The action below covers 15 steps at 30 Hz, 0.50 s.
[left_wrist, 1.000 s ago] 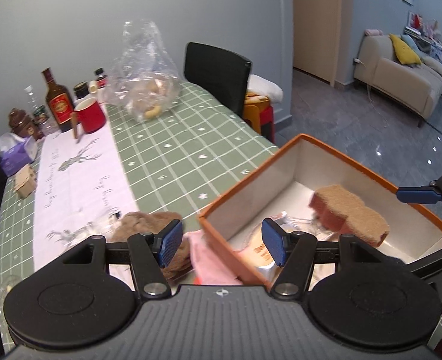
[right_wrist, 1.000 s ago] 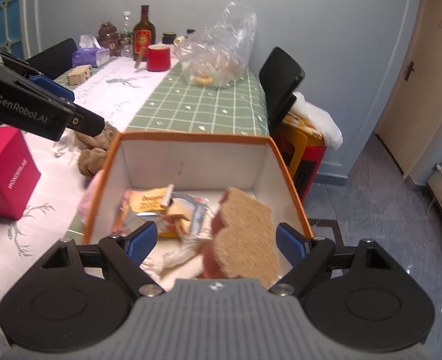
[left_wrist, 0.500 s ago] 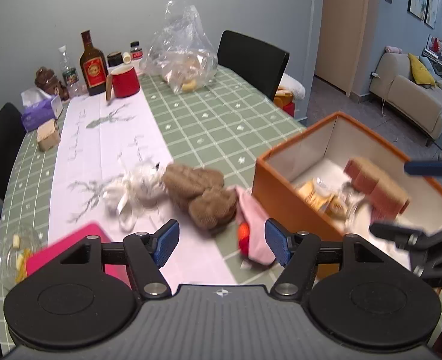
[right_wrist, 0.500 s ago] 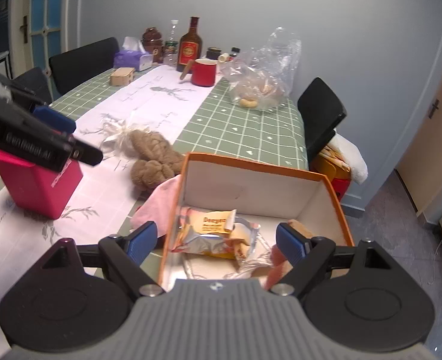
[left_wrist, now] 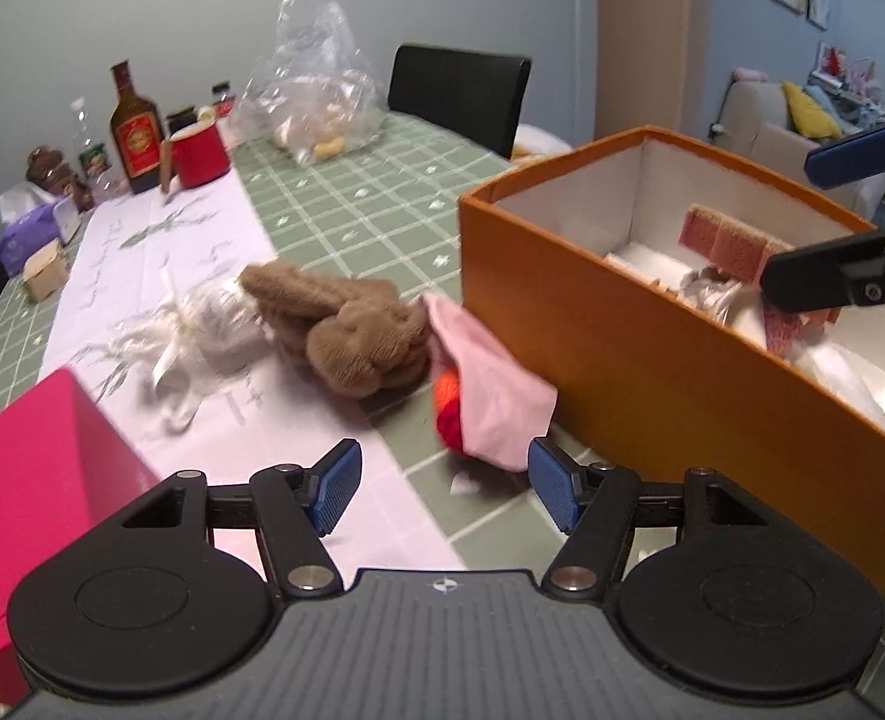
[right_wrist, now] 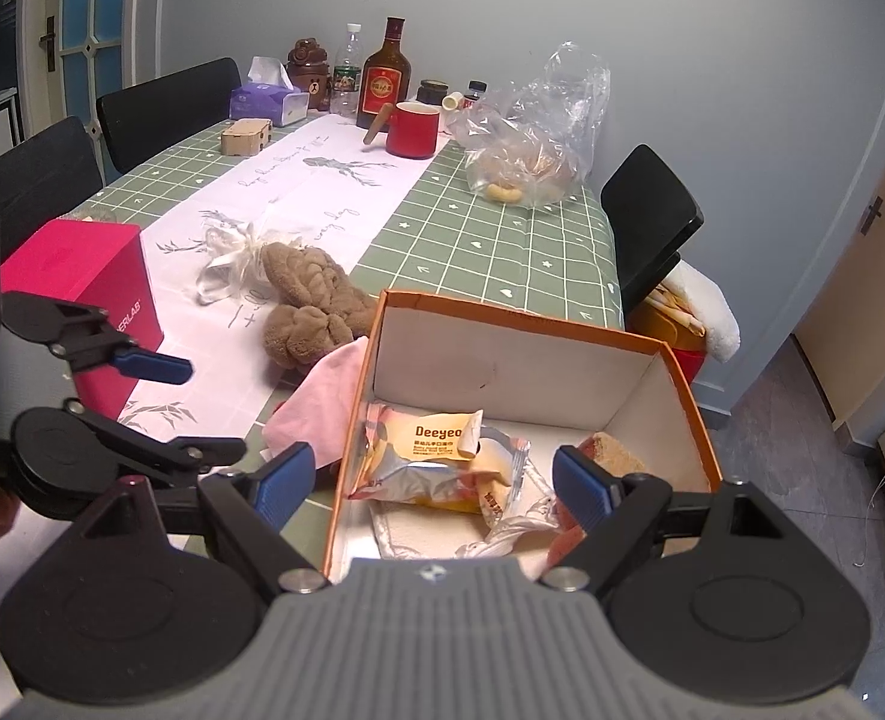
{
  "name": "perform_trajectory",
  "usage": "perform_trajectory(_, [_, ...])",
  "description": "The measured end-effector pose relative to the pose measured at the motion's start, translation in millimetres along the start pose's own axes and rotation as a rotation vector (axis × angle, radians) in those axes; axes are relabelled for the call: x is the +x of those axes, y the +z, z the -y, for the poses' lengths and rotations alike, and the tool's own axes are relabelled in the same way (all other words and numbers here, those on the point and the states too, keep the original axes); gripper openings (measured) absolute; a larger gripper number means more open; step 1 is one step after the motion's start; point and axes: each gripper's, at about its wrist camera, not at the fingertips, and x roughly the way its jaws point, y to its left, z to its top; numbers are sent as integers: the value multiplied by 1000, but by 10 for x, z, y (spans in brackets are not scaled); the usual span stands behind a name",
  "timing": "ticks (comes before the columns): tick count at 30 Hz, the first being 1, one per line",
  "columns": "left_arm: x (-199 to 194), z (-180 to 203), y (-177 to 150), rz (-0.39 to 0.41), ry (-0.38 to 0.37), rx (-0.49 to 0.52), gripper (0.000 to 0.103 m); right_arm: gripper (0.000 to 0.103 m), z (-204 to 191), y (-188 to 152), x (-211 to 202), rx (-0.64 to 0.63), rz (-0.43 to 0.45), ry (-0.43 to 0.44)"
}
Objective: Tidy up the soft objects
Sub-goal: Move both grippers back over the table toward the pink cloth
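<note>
The table [right_wrist: 490, 240], in green checked cloth, is carrying an orange box [right_wrist: 691, 396] at its near edge; lying just left of the box are a pink cloth [left_wrist: 490, 384], a brown plush [left_wrist: 346, 330] and a magenta box [right_wrist: 88, 276].

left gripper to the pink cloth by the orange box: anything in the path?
Nothing visible. The open left gripper faces the crumpled pink cloth directly across bare green checked tablecloth. The brown plush toy lies behind the cloth to the left; the orange cardboard box stands to its right, off that line.
</note>
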Motion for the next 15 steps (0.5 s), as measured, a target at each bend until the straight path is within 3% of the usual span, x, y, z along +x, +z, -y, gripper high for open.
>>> perform_trajectory(8, [196,-66,165,25,-26,-51,72,85,7,-4,43,-6,-6,5])
perform_trajectory(15, [410,-19,293,8,-31,-63,54,85,44,-11,75,0,-12,7])
